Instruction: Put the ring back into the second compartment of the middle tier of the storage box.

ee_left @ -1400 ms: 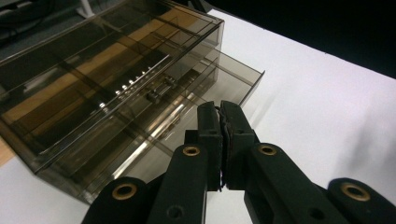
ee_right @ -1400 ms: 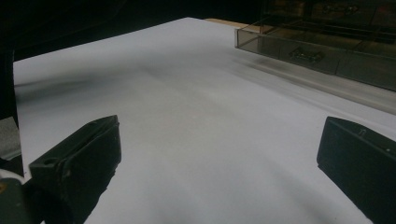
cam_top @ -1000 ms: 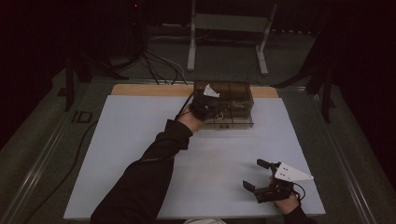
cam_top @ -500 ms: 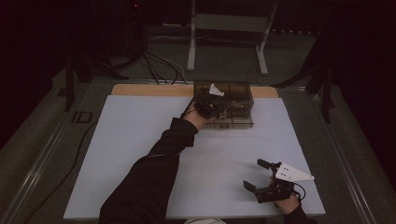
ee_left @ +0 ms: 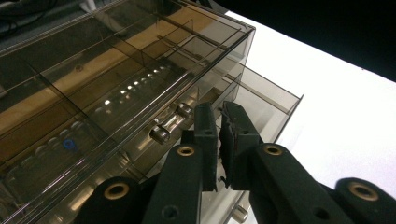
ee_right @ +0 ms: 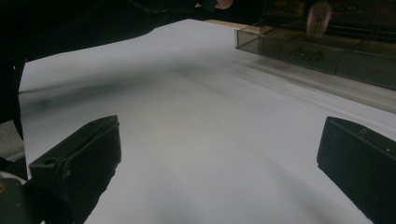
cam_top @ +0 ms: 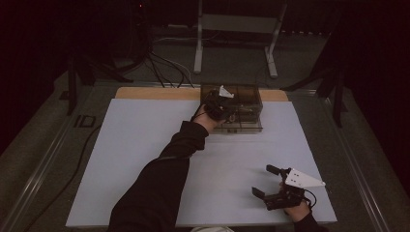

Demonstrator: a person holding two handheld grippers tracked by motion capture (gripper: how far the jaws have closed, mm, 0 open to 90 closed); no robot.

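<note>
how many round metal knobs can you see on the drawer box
3. On the smoky transparent plastic drawer box, two round silver metal knobs sit just beyond the left gripper: one nearer, one behind. A third shows low, under the fingers. More may be hidden.

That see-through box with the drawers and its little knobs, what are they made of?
The drawer box looks like smoky, glossy clear plastic: you can see its dividers and the wooden edge through the walls. The small knobs look like shiny metal or chrome-coated plastic, since they gleam silver; I can't say which. The left gripper, nearly shut, looks like matte black plastic with brass-coloured rivets.
</note>
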